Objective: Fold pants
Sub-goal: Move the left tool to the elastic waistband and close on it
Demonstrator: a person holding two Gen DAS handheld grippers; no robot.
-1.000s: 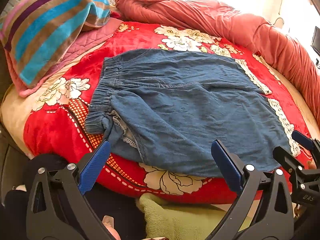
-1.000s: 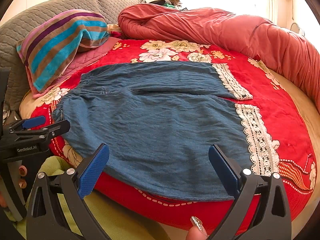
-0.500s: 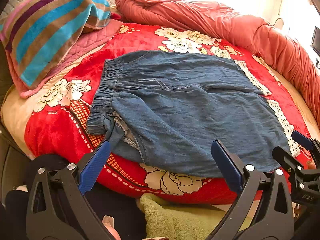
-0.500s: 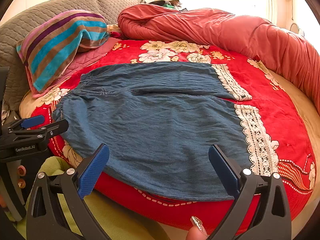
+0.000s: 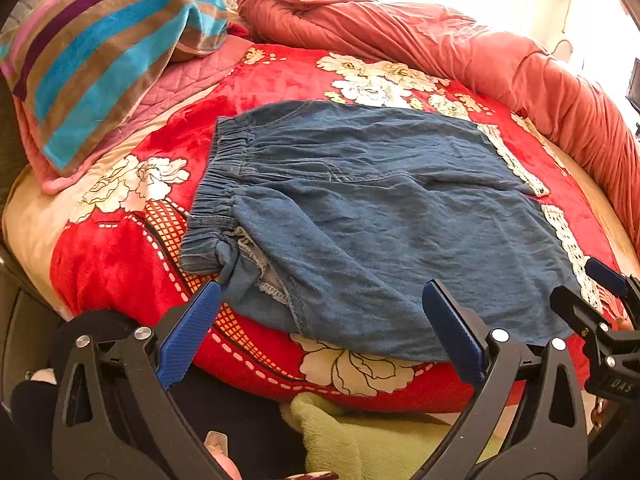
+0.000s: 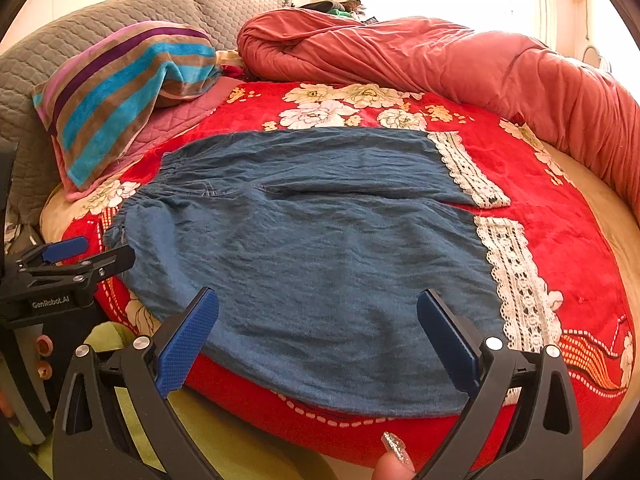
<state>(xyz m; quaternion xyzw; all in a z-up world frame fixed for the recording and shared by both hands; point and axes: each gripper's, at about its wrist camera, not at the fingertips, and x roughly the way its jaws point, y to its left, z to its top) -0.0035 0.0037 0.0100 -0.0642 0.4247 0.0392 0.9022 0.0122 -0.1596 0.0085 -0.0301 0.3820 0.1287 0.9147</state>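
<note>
Blue denim pants (image 5: 380, 220) with white lace cuffs (image 6: 516, 280) lie spread flat on a red floral blanket (image 5: 120, 264), waistband to the left, legs to the right. They also show in the right wrist view (image 6: 312, 264). My left gripper (image 5: 320, 320) is open and empty, just short of the near hem by the waistband end. My right gripper (image 6: 316, 328) is open and empty, at the near hem toward the cuff end. Each gripper shows at the edge of the other's view.
A striped pillow (image 5: 100, 52) lies on a pink quilted pad at the back left. A rolled salmon duvet (image 5: 460, 52) runs along the back and right. A green cloth (image 5: 360, 432) lies below the bed's near edge. A grey quilted headboard (image 6: 120, 20) stands behind.
My left gripper has dropped back slightly, so the pants sit a little higher in its view. My right gripper has barely moved. Both stay open.
</note>
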